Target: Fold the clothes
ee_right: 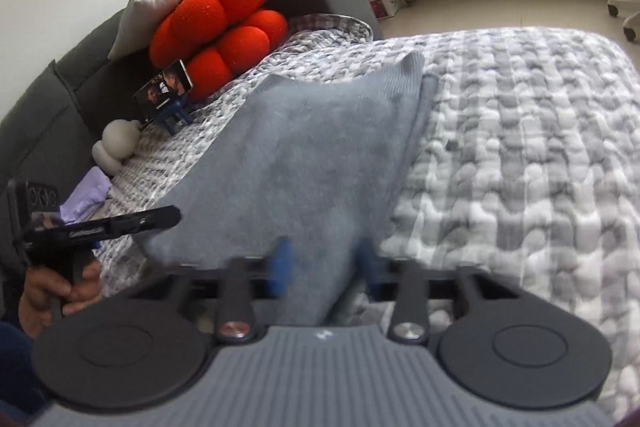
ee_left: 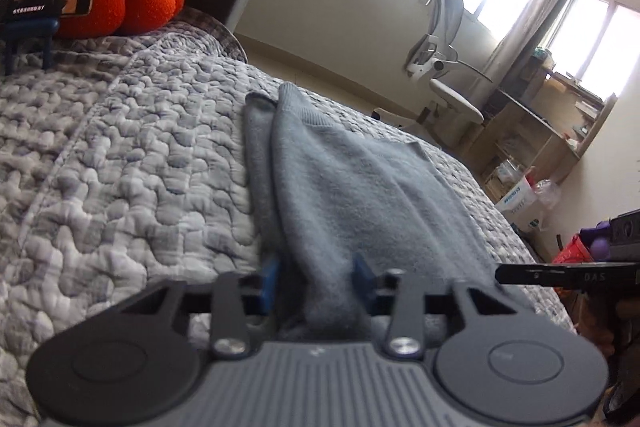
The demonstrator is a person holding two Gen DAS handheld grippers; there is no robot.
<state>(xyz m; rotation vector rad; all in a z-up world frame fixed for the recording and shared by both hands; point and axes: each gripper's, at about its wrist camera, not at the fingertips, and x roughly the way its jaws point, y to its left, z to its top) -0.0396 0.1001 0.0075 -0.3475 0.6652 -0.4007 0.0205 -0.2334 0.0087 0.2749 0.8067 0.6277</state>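
Observation:
A grey-blue knit garment (ee_left: pixel 352 187) lies folded on the quilted bed and is lifted at its near edge. My left gripper (ee_left: pixel 318 277) is shut on one near corner of it, cloth bunched between the blue fingertips (ee_left: pixel 270 275). My right gripper (ee_right: pixel 324 267) is shut on the other near corner of the same garment (ee_right: pixel 312 155); its blue fingertips (ee_right: pixel 282 263) are blurred. The left gripper also shows in the right wrist view (ee_right: pixel 120 223), held by a hand. The right gripper's finger shows in the left wrist view (ee_left: pixel 560 273).
The grey-white quilt (ee_left: pixel 120 167) covers the bed. An orange knot cushion (ee_right: pixel 224 23), a phone on a blue stand (ee_right: pixel 164 95), a white plush (ee_right: pixel 116 143) and a lilac cloth (ee_right: pixel 86 195) lie by the grey headboard. A white office chair (ee_left: pixel 440 59) and desk stand beyond the bed.

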